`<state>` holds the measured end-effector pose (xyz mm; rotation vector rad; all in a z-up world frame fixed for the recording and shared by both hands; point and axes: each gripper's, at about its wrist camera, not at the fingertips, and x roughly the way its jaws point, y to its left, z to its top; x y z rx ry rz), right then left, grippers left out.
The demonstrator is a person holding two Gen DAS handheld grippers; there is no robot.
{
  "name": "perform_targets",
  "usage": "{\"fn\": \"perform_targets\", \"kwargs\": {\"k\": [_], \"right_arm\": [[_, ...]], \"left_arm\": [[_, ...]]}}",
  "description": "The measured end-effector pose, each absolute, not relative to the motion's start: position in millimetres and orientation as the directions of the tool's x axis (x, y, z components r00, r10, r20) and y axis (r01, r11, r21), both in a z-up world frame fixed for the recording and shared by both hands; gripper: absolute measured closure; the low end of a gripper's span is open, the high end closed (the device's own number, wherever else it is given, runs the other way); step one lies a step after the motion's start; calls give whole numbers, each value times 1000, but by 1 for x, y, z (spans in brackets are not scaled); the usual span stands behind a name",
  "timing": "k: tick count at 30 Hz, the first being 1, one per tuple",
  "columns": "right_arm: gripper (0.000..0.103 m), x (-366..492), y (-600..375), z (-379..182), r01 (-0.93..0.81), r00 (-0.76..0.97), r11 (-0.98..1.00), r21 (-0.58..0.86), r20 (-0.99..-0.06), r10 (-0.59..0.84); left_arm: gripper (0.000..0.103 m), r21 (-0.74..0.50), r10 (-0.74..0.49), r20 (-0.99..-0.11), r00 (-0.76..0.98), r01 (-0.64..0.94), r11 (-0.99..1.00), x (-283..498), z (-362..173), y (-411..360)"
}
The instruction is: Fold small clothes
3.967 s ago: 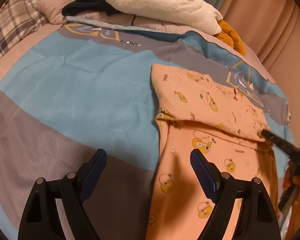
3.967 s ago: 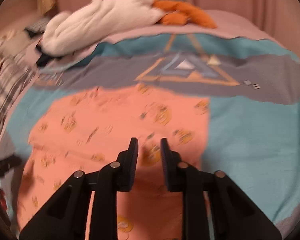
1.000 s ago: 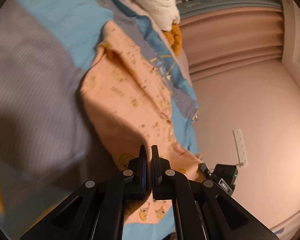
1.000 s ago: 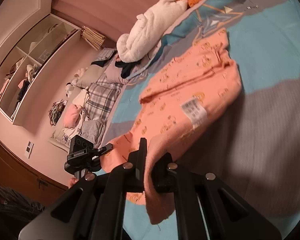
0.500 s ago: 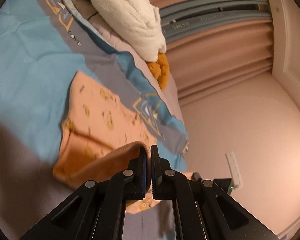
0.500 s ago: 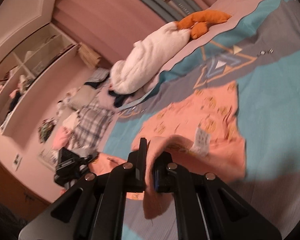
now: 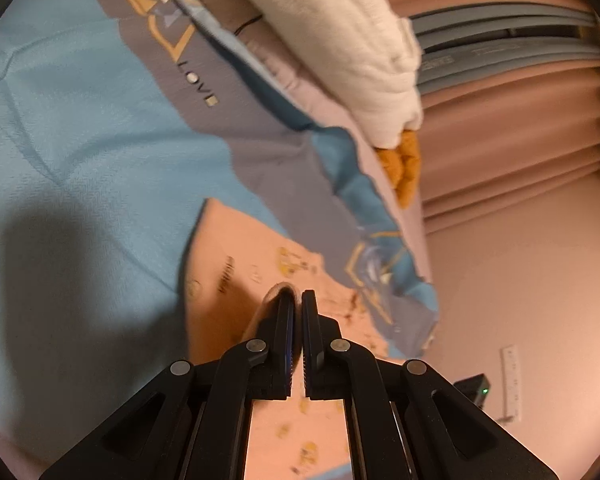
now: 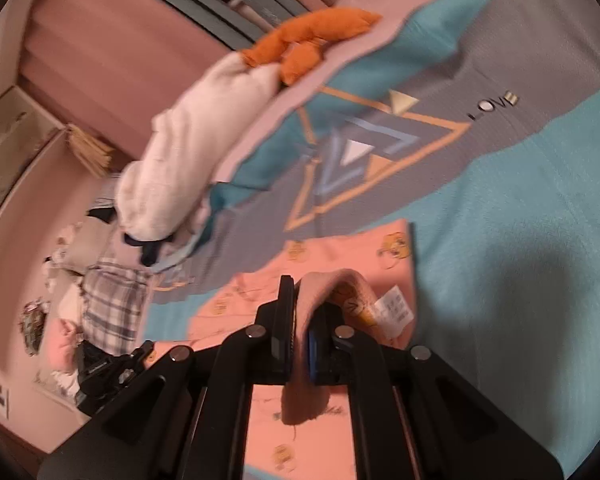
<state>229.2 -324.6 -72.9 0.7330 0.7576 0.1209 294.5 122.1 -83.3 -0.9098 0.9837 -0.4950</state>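
Carrying hem forward | left tongs, right tongs both clamp garment | flat half lies ahead on bed

The word "LOVE" is showing in dark letters on the grey band of the bed cover, seen from both wrist views. A white care tag on the peach garment is carrying print too blurred to read.
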Motion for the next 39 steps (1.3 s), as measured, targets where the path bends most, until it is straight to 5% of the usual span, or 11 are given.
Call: {"fn": "perform_targets", "kwargs": {"k": [7, 10, 15, 18, 20, 26, 28, 30, 35, 39], "right_arm": [[88, 237, -321, -82, 146, 655, 757, 637, -636, 408], [73, 233, -319, -83, 140, 624, 744, 653, -642, 446], [77, 235, -306, -87, 132, 535, 772, 622, -700, 473], [93, 246, -309, -92, 164, 526, 720, 674, -677, 515], [95, 254, -318, -96, 196, 558, 639, 744, -620, 551], [91, 274, -347, -109, 285, 683, 499, 818, -539, 494], [82, 278, -356, -114, 310, 701, 467, 828, -531, 476], [74, 277, -363, -113, 312, 718, 450, 837, -518, 465], [74, 258, -371, -73, 216, 774, 595, 774, -508, 379], [78, 246, -341, -42, 65, 717, 793, 606, -581, 385]], "left_arm": [[102, -830, -748, -506, 430, -6, 558, 299, -84, 119], [102, -827, -766, -518, 381, 9, 563, 299, -81, 115], [101, -788, -741, -595, 311, -43, 614, 309, -86, 108], [101, -862, -789, -503, 353, -143, 486, 320, -93, 115], [101, -884, -795, -467, 388, -214, 415, 328, -98, 119], [101, -875, -776, -432, 459, -424, 236, 353, -126, 129], [101, -845, -754, -488, 440, -456, 280, 356, -129, 133], [101, -831, -705, -542, 458, -413, 371, 355, -117, 141], [101, -826, -633, -556, 538, -275, 491, 342, -75, 175], [101, -761, -668, -602, 437, -61, 645, 322, -44, 146]]}}
